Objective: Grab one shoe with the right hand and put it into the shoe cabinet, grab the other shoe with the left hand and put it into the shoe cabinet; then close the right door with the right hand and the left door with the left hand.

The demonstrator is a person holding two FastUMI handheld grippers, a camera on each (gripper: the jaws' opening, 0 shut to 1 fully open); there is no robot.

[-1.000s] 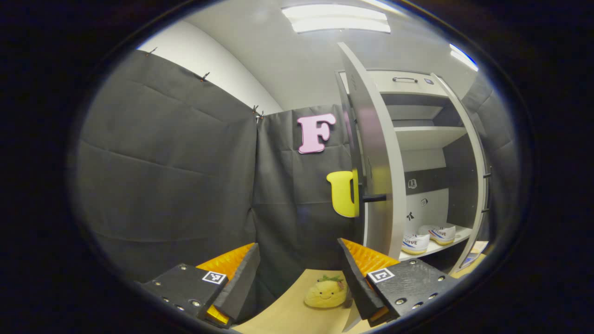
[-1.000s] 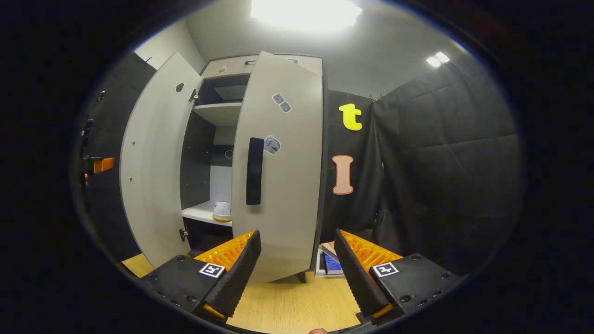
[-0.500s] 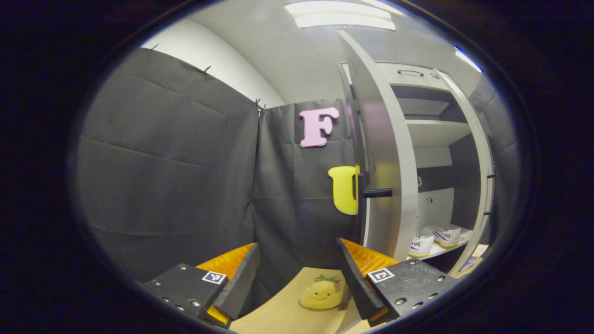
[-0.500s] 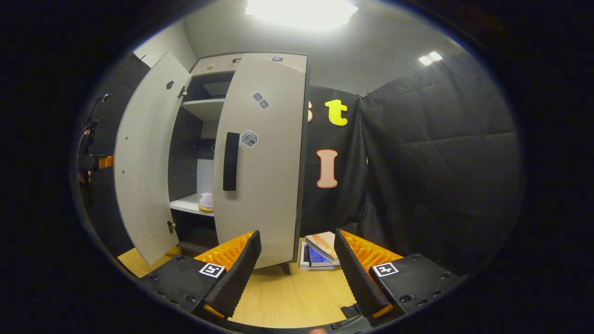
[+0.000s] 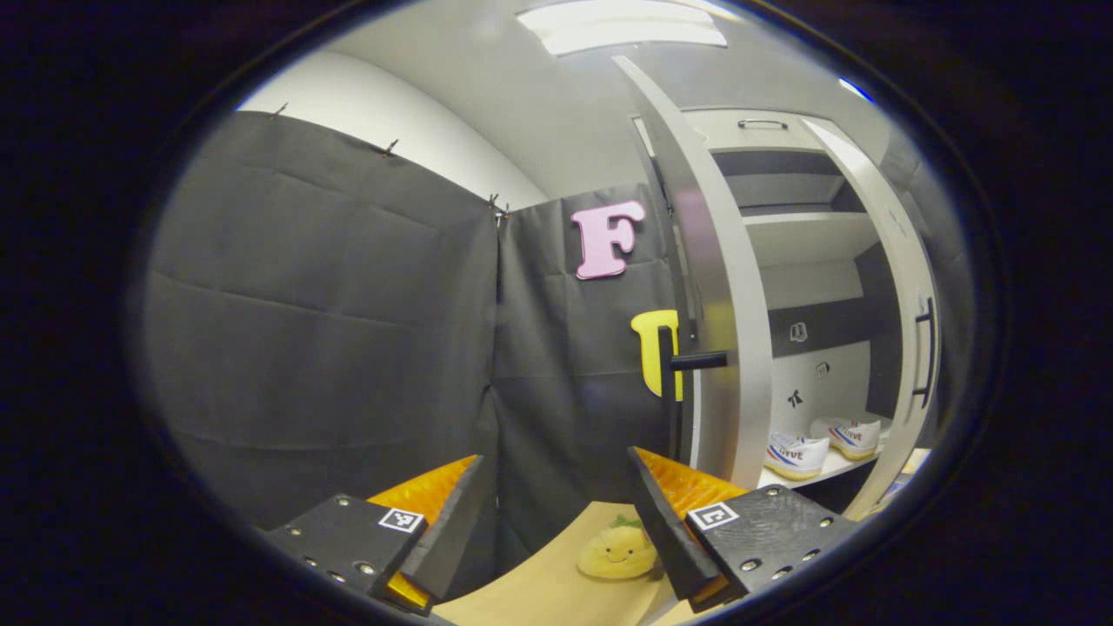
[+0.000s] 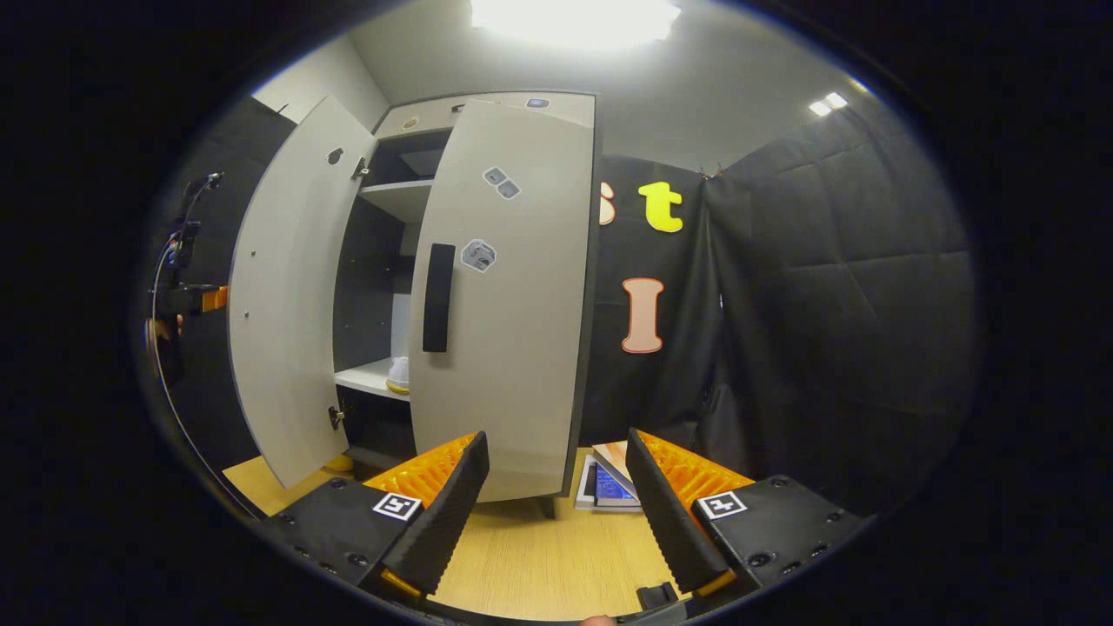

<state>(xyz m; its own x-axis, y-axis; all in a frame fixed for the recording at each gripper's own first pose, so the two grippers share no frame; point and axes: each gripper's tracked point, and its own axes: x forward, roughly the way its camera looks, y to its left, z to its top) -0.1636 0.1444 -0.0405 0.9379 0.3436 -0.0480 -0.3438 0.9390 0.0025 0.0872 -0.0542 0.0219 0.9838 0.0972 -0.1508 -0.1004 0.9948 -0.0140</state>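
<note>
In the left gripper view, the left gripper (image 5: 556,513) is sitting at the bottom of the frame with its jaws spread wide and holding nothing, aimed at the black cloth wall rather than at the cabinet. Right of centre, the left door (image 5: 717,287) is standing edge-on and wide open, its dark handle (image 5: 696,361) poking out toward the middle of the frame; the gripper is probably waiting its turn, since this door closes last. Past the door, at the lower right, both shoes (image 5: 822,443) are resting side by side on the cabinet's lower shelf (image 5: 848,465), so the stowing looks finished. A yellow plush toy (image 5: 616,552) is lying on the wooden floor at the bottom, just beside the right finger. In the right gripper view, the right gripper (image 6: 556,513) is showing wide, empty jaws, and the right door (image 6: 513,287) is filling the centre, partly swung across the opening, likely mid-closing, with its dark handle (image 6: 437,297) left of centre. One shoe (image 6: 398,375) is peeking through the gap, and some books (image 6: 609,482) are lying on the floor between the fingers.
</note>
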